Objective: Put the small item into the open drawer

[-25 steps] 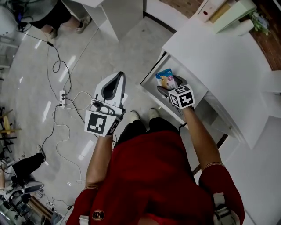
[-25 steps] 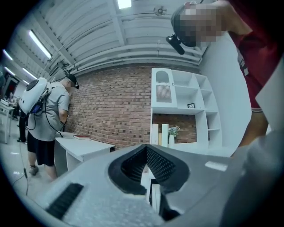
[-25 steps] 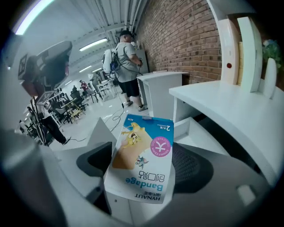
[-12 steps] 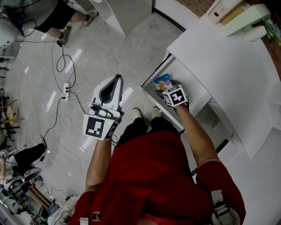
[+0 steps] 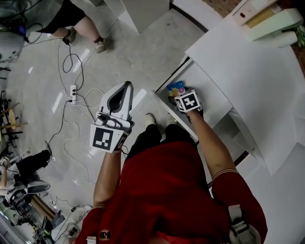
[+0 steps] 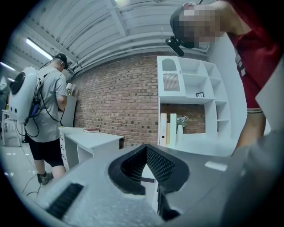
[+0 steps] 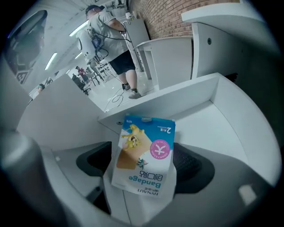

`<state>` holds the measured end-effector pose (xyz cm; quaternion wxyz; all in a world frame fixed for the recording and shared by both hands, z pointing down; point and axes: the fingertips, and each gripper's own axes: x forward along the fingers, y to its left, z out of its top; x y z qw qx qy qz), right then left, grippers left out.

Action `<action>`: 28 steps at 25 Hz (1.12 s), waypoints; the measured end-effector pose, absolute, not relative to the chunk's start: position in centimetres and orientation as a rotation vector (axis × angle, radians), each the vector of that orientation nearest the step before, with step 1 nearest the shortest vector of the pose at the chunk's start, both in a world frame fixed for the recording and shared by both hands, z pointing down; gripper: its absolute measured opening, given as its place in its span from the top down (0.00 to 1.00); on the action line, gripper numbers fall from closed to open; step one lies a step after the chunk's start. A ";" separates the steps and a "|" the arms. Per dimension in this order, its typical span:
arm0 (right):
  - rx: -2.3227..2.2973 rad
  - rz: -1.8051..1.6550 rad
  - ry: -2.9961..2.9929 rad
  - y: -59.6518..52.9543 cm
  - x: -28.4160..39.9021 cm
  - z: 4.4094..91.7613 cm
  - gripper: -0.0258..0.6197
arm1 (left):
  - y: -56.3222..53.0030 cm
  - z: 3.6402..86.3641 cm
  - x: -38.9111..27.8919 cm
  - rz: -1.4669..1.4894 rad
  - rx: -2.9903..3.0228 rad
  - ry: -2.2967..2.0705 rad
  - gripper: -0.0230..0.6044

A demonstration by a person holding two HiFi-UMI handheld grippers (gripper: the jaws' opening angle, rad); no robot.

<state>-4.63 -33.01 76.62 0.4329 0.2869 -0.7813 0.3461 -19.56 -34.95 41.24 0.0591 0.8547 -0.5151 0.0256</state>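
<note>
The small item is a blue and white bandage pack (image 7: 144, 157), standing upright between my right gripper's (image 7: 146, 170) jaws, which are shut on it. In the head view the pack (image 5: 176, 87) pokes out beyond that gripper's marker cube, inside the open white drawer (image 5: 167, 107) under the desk. The drawer's side wall (image 7: 195, 95) and floor fill the right gripper view behind the pack. My left gripper (image 5: 127, 86) hangs over the floor left of the drawer. Its pads (image 6: 157, 162) meet at the tip with nothing between them.
The white desk top (image 5: 248, 62) covers the right side, with books and boxes (image 5: 267, 16) at its far end. A white cabinet (image 5: 143, 12) stands ahead. Cables and a power strip (image 5: 72, 93) lie on the floor at left. A person (image 5: 81, 24) stands at the upper left.
My right gripper has carried the bandage pack a little forward and left, deeper over the drawer. The left gripper has hardly moved. The person at the upper left has stepped further into view.
</note>
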 end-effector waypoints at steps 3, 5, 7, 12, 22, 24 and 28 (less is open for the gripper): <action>0.708 0.873 -1.954 -33.1 -4.9 76.6 0.26 | -35.1 41.3 -19.8 0.077 2.586 -1.562 0.96; 0.715 0.868 -1.963 -33.3 -4.9 76.4 0.26 | -35.1 41.3 -19.9 0.070 2.589 -1.561 0.96; 0.728 0.855 -1.983 -33.6 -4.8 75.9 0.27 | -35.2 41.3 -19.8 0.064 2.594 -1.554 0.96; 0.792 0.790 -2.085 -35.1 -4.5 73.1 0.37 | -35.3 41.2 -18.9 0.044 2.622 -1.509 0.96; 0.929 0.600 -2.254 -35.4 -3.8 64.2 0.70 | -34.4 40.8 -15.8 0.024 2.710 -1.353 0.96; 0.972 0.567 -2.295 -35.1 -3.8 62.0 0.75 | -34.0 40.8 -14.8 0.019 2.735 -1.308 0.96; 1.055 0.509 -2.375 -34.4 -3.7 58.0 0.82 | -33.2 40.5 -12.9 0.007 2.779 -1.225 0.96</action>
